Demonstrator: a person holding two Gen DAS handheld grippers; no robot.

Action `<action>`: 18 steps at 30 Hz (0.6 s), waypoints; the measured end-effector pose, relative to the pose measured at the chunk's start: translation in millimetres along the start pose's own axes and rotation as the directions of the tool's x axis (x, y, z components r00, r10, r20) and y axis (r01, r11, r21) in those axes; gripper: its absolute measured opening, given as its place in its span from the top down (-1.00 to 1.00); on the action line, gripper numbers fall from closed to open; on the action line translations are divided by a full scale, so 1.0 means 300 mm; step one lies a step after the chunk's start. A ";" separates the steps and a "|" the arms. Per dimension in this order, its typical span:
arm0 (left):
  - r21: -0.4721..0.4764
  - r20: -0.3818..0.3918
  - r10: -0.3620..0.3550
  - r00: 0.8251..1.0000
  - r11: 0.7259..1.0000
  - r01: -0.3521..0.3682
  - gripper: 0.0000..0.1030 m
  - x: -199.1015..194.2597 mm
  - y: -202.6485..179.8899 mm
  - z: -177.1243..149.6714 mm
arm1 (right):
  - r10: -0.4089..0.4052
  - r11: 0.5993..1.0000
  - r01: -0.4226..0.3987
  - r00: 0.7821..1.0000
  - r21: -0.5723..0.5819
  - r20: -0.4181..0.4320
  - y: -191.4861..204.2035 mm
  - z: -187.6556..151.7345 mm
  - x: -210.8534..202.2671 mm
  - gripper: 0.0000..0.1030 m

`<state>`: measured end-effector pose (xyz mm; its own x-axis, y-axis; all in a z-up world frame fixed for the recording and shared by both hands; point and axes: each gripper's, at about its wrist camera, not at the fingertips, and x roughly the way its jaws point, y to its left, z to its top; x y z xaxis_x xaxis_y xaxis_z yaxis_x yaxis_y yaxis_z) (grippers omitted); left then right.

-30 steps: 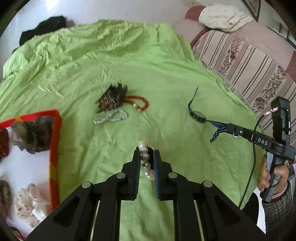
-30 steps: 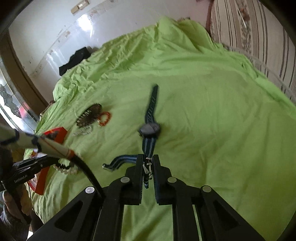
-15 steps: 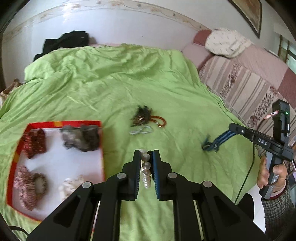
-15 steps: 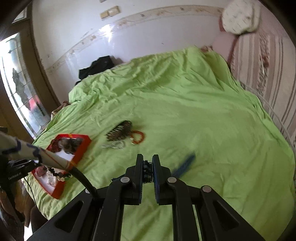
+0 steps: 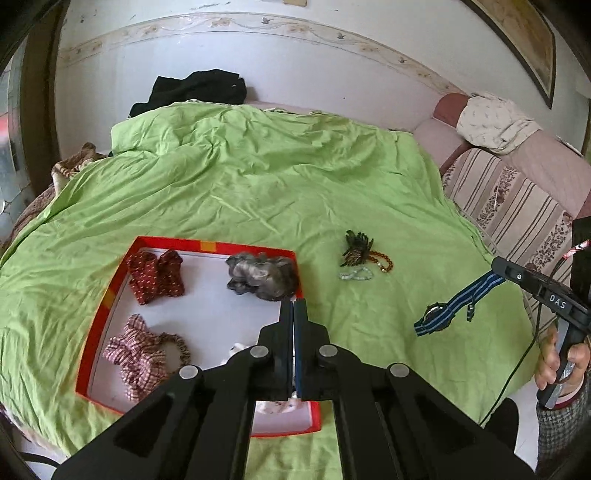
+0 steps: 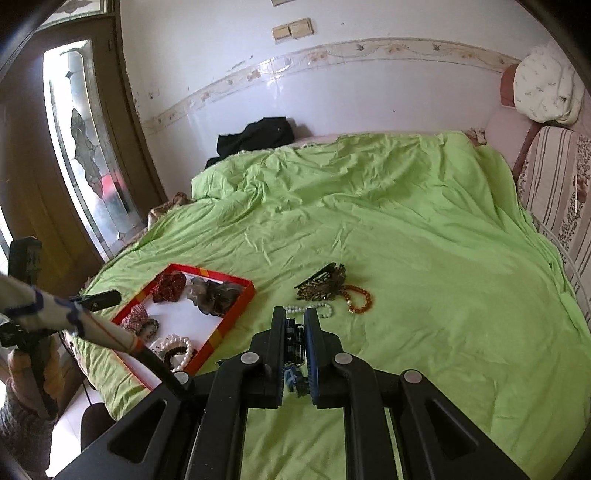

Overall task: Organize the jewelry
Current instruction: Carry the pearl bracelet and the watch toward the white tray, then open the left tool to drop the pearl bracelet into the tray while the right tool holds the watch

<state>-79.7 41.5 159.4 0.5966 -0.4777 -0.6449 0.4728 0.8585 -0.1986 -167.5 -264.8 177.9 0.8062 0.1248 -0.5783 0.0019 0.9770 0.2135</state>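
The left tool (image 5: pixel 293 314) has just snapped shut with nothing in it, its pearl bracelet (image 6: pixel 177 349) now lying in the red tray (image 5: pixel 207 244), while the right tool (image 6: pixel 295 332) pinches the striped watch (image 5: pixel 443 314) beside that tray.

You are working in a home bedroom: bed (image 5: pixel 258 192) under a rumpled green sheet, striped floral sofa (image 5: pixel 517 199) alongside, tiled wall with patterned border (image 6: pixel 332 55), leaded-glass door (image 6: pixel 85 147), light switches (image 6: pixel 293 29).

Tray (image 5: pixel 110 291) on bedspread (image 5: pixel 258 192); hair claw (image 5: pixel 356 248), bracelets (image 5: pixel 356 274) right of tray.
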 end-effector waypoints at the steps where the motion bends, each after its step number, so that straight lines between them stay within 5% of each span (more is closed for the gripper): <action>1: 0.004 -0.002 0.006 1.000 1.000 -0.006 0.99 0.000 0.001 -0.007 | -0.002 1.000 0.002 1.000 0.003 -0.009 0.001 -0.008 0.009 0.79; 8: 0.034 -0.128 -0.031 0.991 0.999 0.036 0.82 0.133 0.016 -0.070 | -0.027 0.999 0.027 0.999 0.028 -0.027 -0.040 -0.044 0.007 0.79; 11: 0.025 -0.199 -0.084 0.976 0.996 0.091 0.41 0.242 0.028 -0.074 | -0.027 0.999 0.028 0.999 0.042 -0.032 -0.056 -0.055 0.002 0.79; 18: 0.022 -0.360 -0.155 0.920 0.985 0.174 0.41 0.438 0.049 -0.085 | -0.018 0.998 0.020 0.999 0.055 -0.041 -0.077 -0.077 0.006 0.79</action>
<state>-11.0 -4.0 53.2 0.2421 -0.5050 -0.8284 0.5835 0.7580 -0.2916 -179.8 -283.1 153.7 0.7813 0.1141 -0.6136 0.0510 0.9682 0.2450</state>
